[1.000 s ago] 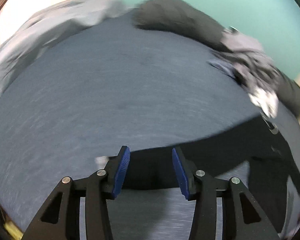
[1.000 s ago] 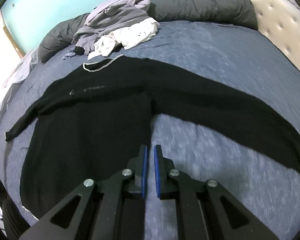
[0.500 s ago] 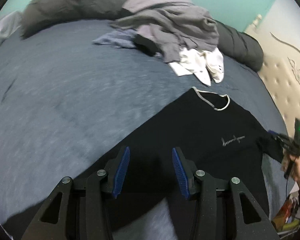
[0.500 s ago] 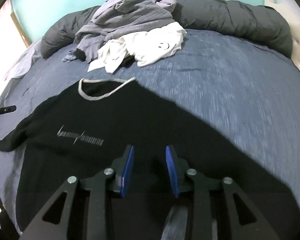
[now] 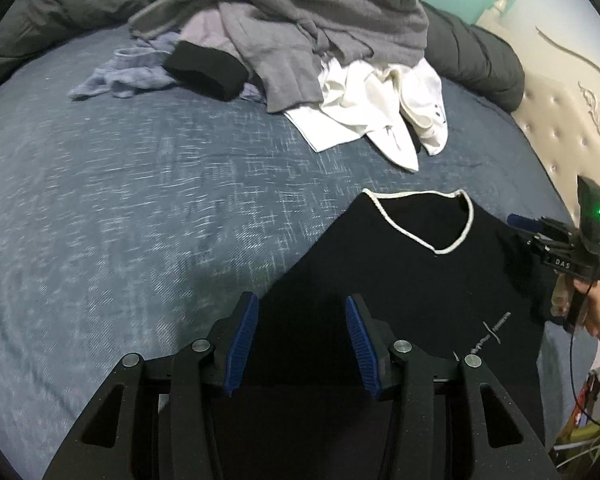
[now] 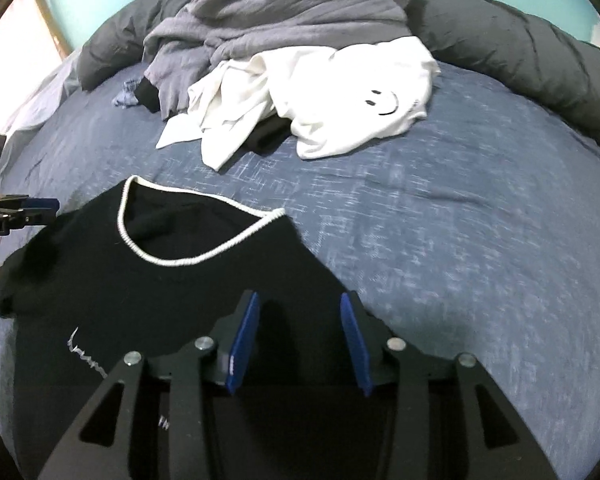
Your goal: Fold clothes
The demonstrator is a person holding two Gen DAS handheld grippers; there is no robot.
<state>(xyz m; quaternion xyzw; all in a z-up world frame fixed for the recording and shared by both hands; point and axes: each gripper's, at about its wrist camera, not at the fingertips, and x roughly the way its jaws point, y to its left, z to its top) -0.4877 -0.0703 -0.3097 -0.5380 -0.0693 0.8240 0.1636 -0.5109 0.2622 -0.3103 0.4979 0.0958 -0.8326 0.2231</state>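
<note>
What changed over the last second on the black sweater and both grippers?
The right gripper, nearly shut a second ago, has opened and moved up the black sweater toward its white-trimmed collar. The left gripper swung from bare bedspread onto the sweater, open throughout. The long sleeves that lay spread out no longer show. The laundry pile and blue bedspread stayed put.

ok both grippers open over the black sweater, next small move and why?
Probably lower the left gripper onto the black sweater and close on its near edge. Both grippers are open and hold nothing; the right gripper hovers over the other shoulder. The sweater lies flat, collar up, unfolded.
</note>
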